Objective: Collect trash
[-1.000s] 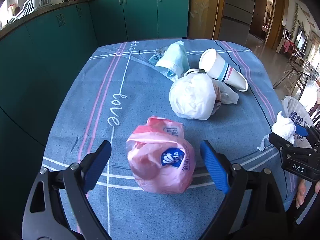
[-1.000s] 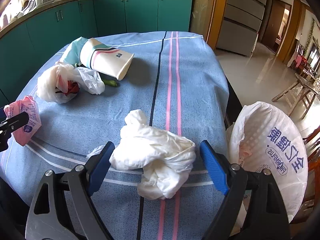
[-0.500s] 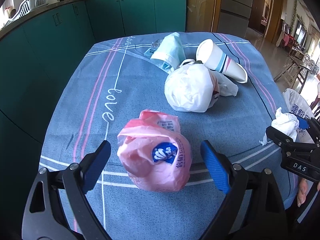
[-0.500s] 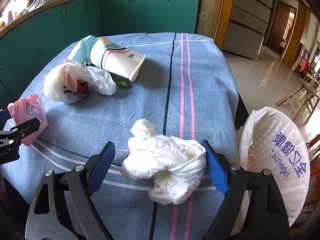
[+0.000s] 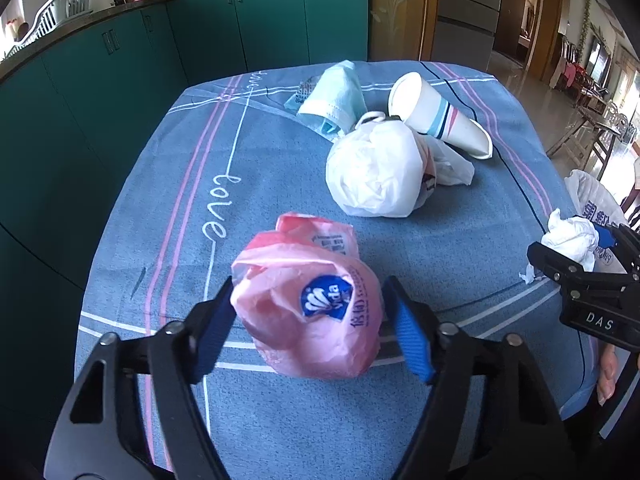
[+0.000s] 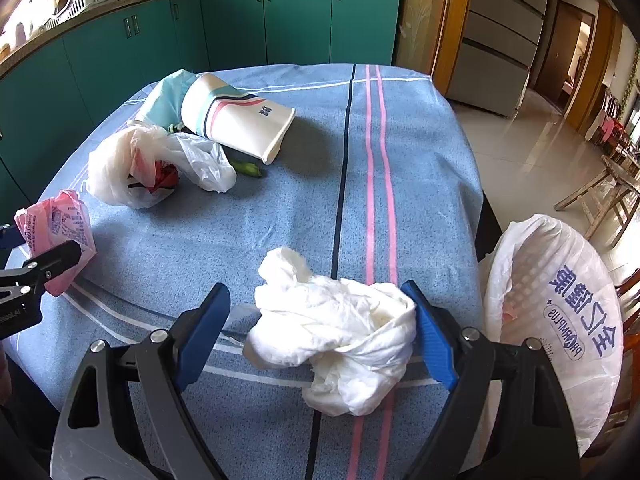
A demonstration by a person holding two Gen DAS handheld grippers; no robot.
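Pink wrapper (image 5: 308, 304) pinched in left gripper (image 5: 310, 322).

A crumpled pink plastic wrapper (image 5: 308, 304) with a blue round logo sits near the desk's front edge. A wad of white tissue (image 6: 336, 328) lies by the right edge. Farther back, a knotted white bag (image 5: 376, 172), apparently holding something red, touches a tipped striped paper cup (image 5: 436, 118) and a blue face mask (image 5: 336, 98).

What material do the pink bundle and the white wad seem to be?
Pink bundle: thin glossy plastic film, probably a tissue wrapper; it creases, shines and carries print. White wad: matte soft paper, likely tissue; it shows dull, crumpled folds.
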